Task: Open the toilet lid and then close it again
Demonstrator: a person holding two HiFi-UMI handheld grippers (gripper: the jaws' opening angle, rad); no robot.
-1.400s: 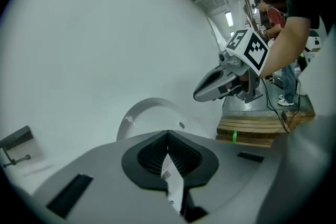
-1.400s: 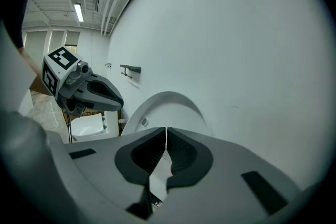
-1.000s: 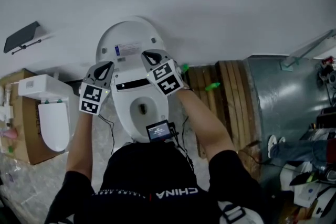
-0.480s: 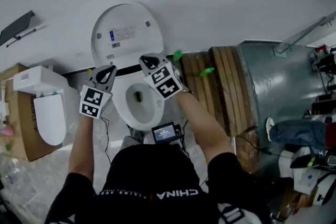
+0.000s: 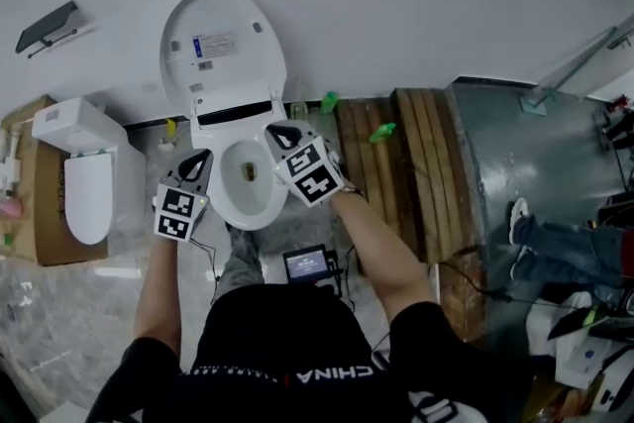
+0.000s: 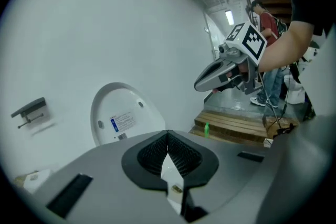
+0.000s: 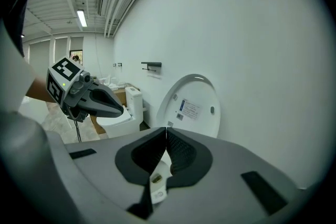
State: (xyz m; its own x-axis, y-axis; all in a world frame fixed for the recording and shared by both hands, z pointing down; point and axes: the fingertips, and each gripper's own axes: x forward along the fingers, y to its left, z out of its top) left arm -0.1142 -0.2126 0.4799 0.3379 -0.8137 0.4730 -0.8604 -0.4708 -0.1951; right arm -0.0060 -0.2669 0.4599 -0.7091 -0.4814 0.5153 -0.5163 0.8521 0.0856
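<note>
Your left gripper (image 5: 199,158): jaws pressed together, nothing between them, pitched forward and down, your left arm (image 5: 160,282) outstretched. Your right gripper (image 5: 280,132): jaws likewise together and empty, pitched down, slightly ahead of the left, your right forearm (image 5: 371,243) extended.

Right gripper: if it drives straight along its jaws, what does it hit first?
Likely the raised toilet lid, low on its underside; the right gripper, jaws shut, aims there. Depth unclear; the bowl rim could come first.

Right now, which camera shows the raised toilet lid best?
The head view: the whole lid shows, raised behind the bowl. Both gripper views show its underside and label, closer up, but cut off its bottom edge.
</note>
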